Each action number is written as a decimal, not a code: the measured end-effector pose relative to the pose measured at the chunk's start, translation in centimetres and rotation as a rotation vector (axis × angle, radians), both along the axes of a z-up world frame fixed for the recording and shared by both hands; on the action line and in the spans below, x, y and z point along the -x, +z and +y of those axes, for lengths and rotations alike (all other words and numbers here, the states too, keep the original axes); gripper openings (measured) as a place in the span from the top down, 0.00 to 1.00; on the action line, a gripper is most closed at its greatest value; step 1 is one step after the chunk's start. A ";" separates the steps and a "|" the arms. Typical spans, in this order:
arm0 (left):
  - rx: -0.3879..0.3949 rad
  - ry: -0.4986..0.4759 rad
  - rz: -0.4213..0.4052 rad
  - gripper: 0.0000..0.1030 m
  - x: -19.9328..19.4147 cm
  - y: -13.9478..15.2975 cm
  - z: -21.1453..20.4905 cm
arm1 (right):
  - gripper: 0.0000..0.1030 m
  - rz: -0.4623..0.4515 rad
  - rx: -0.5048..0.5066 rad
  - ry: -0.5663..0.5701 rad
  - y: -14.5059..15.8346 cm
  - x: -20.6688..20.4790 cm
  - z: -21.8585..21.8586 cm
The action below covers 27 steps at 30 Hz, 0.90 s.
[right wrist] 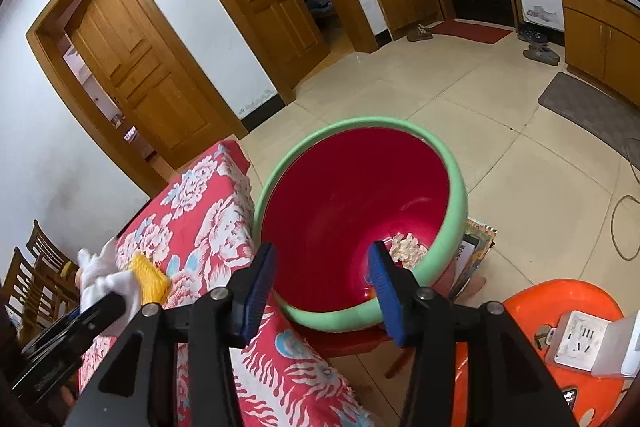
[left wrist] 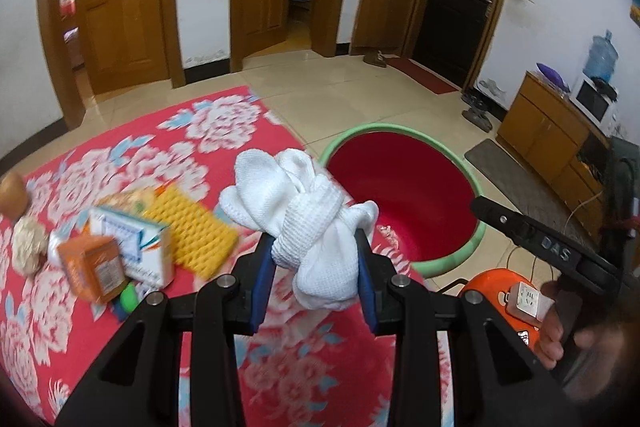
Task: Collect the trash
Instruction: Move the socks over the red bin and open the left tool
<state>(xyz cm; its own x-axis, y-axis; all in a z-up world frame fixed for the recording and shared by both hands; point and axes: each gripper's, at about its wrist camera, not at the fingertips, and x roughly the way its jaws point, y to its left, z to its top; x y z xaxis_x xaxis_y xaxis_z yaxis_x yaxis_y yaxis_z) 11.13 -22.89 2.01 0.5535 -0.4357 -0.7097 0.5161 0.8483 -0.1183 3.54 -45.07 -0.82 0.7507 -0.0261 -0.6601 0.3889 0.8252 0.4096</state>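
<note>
Right now the left claw (left wrist: pixel 316 267) is clamped on a knotted white cloth (left wrist: pixel 308 219), its blue pads pressing the bundle from both sides just below the knot, so that most of the cloth bulges above and beyond the tips and a tail hangs down between them. The right claw (right wrist: pixel 320 291) stands apart with nothing between its pads, poised over the near rim of the bin (right wrist: pixel 448 163), a red tub with a green lip; a crumpled scrap of paper (right wrist: pixel 408 247) already lies at the bottom of the bin, just beyond the right pad. The step in hand, as I judge it, is carrying the cloth across to the bin: in the left wrist view the bin (left wrist: pixel 472 251) sits just beyond and to the right of the held cloth, close against the edge of the table (left wrist: pixel 100 163) with its red flowered cover. The next move calls for bringing the left claw on until the cloth hangs over the bin's mouth, then letting go. More trash waits on the table, well to the left of the bin: a yellow sponge (left wrist: pixel 192 231), a white box (left wrist: pixel 132 243) and an orange box (left wrist: pixel 92 267) beside it.
</note>
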 end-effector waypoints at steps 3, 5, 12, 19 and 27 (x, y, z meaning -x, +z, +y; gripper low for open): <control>-0.011 -0.032 -0.014 0.64 -0.4 -0.2 -2.0 | 0.47 -0.012 0.002 -0.011 0.4 0.6 -0.4; -0.016 -0.050 -0.018 0.64 -0.8 -0.3 -3.3 | 0.46 -0.022 0.002 -0.023 0.6 1.1 -0.6; -0.010 -0.092 -0.002 0.63 -2.3 -1.1 -6.9 | 0.44 -0.034 -0.018 -0.051 0.4 2.2 -1.7; -0.004 -0.075 0.013 0.45 -3.1 -1.7 -8.0 | 0.44 -0.013 -0.030 -0.072 -0.3 2.3 -2.9; -0.006 -0.018 0.022 0.45 -3.1 -1.4 -5.7 | 0.44 -0.022 -0.029 -0.061 0.0 2.6 -2.7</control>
<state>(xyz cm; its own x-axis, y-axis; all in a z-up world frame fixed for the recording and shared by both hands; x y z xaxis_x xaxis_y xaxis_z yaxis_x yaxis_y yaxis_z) 14.20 -28.62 0.56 0.5297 -0.4411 -0.7245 0.5287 0.8396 -0.1246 0.98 -47.77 -0.83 0.7624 -0.0531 -0.6450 0.4287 0.7880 0.4419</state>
